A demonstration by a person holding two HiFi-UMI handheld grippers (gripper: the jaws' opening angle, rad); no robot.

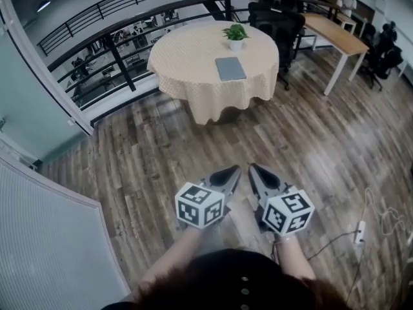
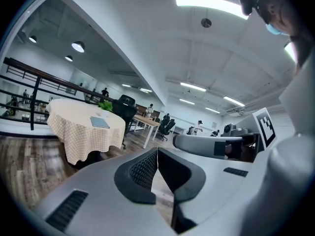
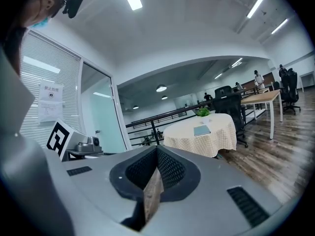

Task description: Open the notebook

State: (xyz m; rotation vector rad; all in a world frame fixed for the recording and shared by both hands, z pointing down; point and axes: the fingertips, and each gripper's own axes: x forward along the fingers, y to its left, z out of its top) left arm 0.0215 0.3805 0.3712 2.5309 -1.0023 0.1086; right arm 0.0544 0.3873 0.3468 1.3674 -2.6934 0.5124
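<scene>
Wood-grain floorboards [image 1: 161, 147] fill most of my head view. At far left I see a white slatted panel [image 1: 45, 237], and beyond it a dark railing [image 1: 103, 18] that curves along the floor's edge behind the table. The round table [image 1: 187, 82], draped in a pale checked cloth, stands well ahead of me, with a stretch of floorboards between it and my grippers. A small potted plant [image 1: 235, 34] sits on the far side of the tabletop. A black office chair [image 1: 277, 21] is tucked in just right of the table, a long wooden desk [image 1: 335, 37] runs off further right, and a white power strip [image 1: 360, 231] with its cable lies on the floor near my right side.

My left gripper [image 1: 232, 170] has its tips pressed together with nothing between them. My right gripper [image 1: 253, 168], just beside it, is likewise closed and empty. Both point towards the table.

The notebook [image 1: 230, 68] is grey-blue and lies flat and closed on the cloth, right of the table's centre and just on my side of the plant. Its long axis seems to run from my side towards the plant, turned slightly, though at this distance I can't be sure. I cannot tell which edge is the spine.
</scene>
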